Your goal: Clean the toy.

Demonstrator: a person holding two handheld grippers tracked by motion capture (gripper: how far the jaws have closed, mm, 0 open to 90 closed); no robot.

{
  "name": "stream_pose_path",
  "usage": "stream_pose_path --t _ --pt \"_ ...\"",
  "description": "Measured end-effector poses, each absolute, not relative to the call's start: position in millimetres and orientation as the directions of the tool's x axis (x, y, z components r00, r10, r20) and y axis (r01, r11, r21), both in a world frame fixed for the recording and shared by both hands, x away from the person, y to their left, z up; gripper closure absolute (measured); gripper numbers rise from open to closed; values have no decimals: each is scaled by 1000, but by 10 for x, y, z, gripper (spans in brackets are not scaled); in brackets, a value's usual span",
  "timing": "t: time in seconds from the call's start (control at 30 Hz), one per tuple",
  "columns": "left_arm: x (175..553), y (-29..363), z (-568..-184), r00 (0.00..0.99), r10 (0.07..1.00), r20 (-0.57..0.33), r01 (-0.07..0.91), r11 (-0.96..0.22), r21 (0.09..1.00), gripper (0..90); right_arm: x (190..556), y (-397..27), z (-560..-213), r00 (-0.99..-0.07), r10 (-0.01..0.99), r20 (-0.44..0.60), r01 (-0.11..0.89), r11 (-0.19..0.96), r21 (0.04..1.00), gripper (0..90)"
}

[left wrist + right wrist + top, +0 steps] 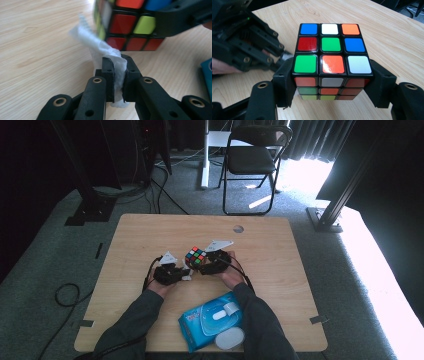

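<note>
**Wiping the cube: cloth in place, most faces still to go**

The left gripper (119, 72) has its jaws pinched tight on a white wipe (100, 50), whose free end reaches up to the cube's lower left edge at the centre top of the left gripper view; whether it presses there I cannot tell. The right gripper (332, 82) clamps the cube (332, 50) by two opposite sides, jaws spread to its width, holding it with one face turned up in the middle of the right gripper view.

In the high view both grippers sit together at the centre of the table (150, 235), the left gripper (186, 276) just left of the cube (195, 256), the right gripper (204, 265) behind it. A blue wipe pack (207, 320) lies at bottom centre, between the sleeves, flap open.

To my eye the work is underway but early: wipe pulled, cube gripped, cloth at one edge. Turning the cube to reach the other faces looks left to do.
</note>
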State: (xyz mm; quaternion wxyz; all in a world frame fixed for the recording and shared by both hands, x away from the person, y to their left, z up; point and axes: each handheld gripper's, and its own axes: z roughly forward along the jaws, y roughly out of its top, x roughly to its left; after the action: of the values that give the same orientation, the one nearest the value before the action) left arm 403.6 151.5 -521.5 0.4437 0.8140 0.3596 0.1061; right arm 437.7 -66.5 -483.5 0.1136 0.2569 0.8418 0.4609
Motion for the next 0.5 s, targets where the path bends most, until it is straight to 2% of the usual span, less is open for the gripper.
stream_pose_path --t 0.33,0.5 --pt "3925 1263 -5203 787 613 -67 411 -441 798 825 4385 -657 -4831 -840 539 63 336 425 841 342" --pt "3940 1243 -5239 780 622 -66 420 -442 793 824 4378 -656 -4845 -839 540 69 341 422 840 342"
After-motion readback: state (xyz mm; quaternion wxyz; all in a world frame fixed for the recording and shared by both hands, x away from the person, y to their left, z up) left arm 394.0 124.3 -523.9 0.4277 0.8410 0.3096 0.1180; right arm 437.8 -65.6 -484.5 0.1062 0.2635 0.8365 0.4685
